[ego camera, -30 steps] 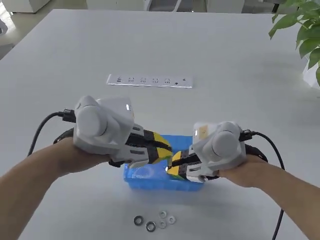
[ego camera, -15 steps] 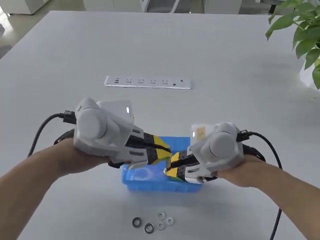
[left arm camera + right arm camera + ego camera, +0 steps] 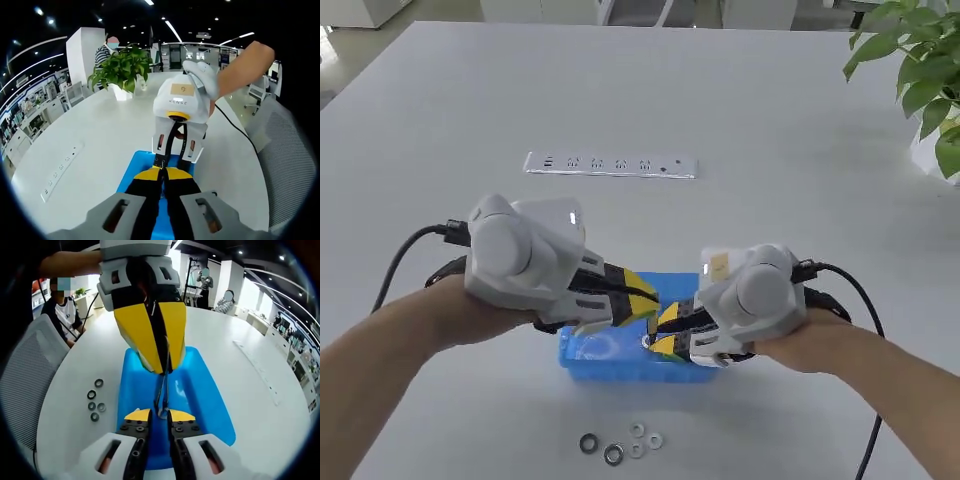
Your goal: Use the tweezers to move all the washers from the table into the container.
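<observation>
Two handheld grippers are meeting nose to nose above a blue container (image 3: 590, 355) that is sitting on a pale grey worktop (image 3: 770, 130). The left claw (image 3: 164, 173) is pressing its yellow-tipped jaws together on a pair of slim metal tweezers (image 3: 162, 390). The tweezers are sticking out from its tip and reaching across to the right claw (image 3: 160, 416). The right claw's jaws are sitting close on either side of the tweezers' free end, with a narrow gap showing between them. Whether they are actually squeezing the tool cannot be told. The tweezers are hanging over the open inside of the container, in line with its long axis.

A small cluster of washers (image 3: 620, 446) is lying loose on the worktop, outside the container and just beside its near long wall, on the person's side. Black cables (image 3: 405, 260) are trailing from the backs of both grippers. Beyond them, a white power strip (image 3: 610, 164) is lying flat, well apart from the container. A leafy green plant (image 3: 920, 70) is leaning in at the far right corner.
</observation>
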Tool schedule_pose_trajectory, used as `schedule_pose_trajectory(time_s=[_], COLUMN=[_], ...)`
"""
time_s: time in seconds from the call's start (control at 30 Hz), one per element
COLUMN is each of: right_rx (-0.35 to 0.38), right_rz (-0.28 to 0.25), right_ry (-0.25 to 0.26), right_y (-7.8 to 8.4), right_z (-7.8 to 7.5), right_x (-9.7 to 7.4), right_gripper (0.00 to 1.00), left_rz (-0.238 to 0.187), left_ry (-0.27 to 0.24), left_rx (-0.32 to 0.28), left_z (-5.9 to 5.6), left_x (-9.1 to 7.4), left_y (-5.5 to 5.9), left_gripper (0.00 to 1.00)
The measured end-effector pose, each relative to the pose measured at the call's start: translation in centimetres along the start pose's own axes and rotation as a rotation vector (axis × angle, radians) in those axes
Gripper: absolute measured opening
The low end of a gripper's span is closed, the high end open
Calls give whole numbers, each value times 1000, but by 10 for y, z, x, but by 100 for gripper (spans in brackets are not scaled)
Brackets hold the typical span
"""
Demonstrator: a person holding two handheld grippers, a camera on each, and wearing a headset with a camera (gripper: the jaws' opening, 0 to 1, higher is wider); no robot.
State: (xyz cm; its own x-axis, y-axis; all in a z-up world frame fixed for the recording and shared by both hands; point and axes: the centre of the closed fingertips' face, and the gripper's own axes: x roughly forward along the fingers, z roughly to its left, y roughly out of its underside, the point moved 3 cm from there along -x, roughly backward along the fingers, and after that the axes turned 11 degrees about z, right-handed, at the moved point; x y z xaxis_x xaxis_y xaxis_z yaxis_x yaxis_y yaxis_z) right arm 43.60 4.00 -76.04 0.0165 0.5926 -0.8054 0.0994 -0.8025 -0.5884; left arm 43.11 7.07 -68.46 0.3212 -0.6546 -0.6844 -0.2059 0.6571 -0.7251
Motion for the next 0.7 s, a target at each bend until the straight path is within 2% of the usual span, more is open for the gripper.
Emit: schedule_pose_trajectory(time_s=[0.53,0.7], right_rx=[41,62], right_rz=[-14,-17], right_ry=[55,79], right_y=[5,9], right_z=[1,3], right_x=[-25,-35], right_gripper=[18,21], left_rz=[10,1], left_ry=[-6,-14], left_rx=[4,-2], left_z=[-1,-1], left_x=[0,-1], left_y=[-1,-4], left_gripper=[6,6])
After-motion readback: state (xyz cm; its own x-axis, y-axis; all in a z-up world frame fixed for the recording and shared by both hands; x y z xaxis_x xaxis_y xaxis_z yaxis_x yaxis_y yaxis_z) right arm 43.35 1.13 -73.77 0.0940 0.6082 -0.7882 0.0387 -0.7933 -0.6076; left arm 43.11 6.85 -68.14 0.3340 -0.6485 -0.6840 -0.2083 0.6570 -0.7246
